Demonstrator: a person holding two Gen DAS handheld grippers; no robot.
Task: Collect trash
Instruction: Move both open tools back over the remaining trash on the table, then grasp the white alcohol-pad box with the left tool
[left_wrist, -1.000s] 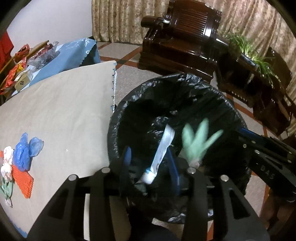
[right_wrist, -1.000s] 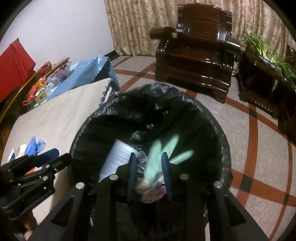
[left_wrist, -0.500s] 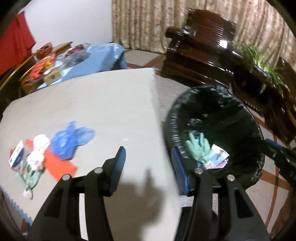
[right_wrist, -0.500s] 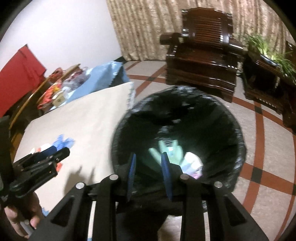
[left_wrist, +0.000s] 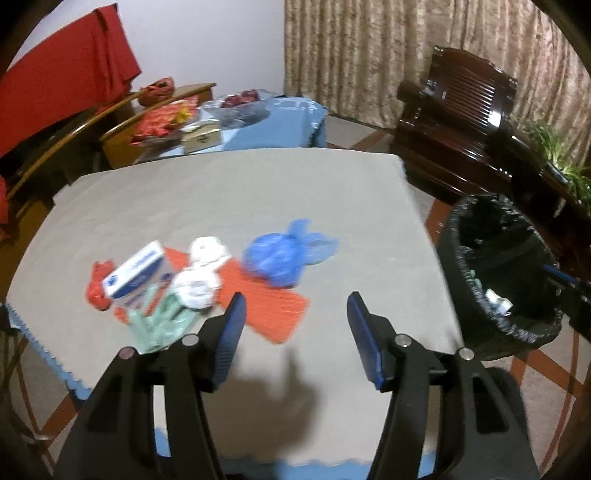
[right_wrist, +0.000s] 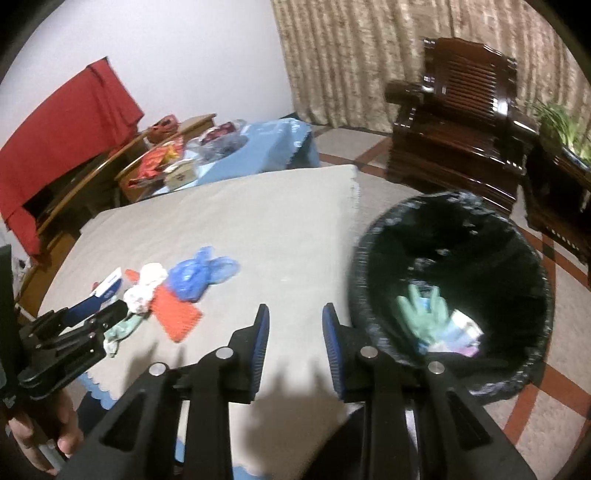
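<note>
Beige cloth is covering the square desk (left_wrist: 229, 199), which is standing on a tiled floor with red stripes, before tan curtains and a dark carved wooden armchair (left_wrist: 461, 125).

A heap of trash is lying on the desk's left part: a crumpled blue plastic bag (left_wrist: 280, 256), with white crumpled paper wads (left_wrist: 201, 273) just beside it, a flat orange-red textured sheet (left_wrist: 269, 306) lying under both, a white-and-blue small carton box (left_wrist: 138, 275) leaning at the left, a pale green rubber glove (left_wrist: 159, 325) at the near edge, and a red plastic scrap (left_wrist: 96, 288) at the far left.

Right of the desk, a round bin lined with a black plastic bag (right_wrist: 458, 295) is standing on the floor; another pale green glove (right_wrist: 424, 314) and some light paper pieces (right_wrist: 463, 330) are lying inside it.

Over the desk's near edge, the left gripper (left_wrist: 293, 314) is hovering near the heap, its blue-padded jaws spread wide and holding nothing. Between desk and bin, the right gripper (right_wrist: 295, 321) is hanging with its jaws moderately parted, likewise holding nothing.
</note>
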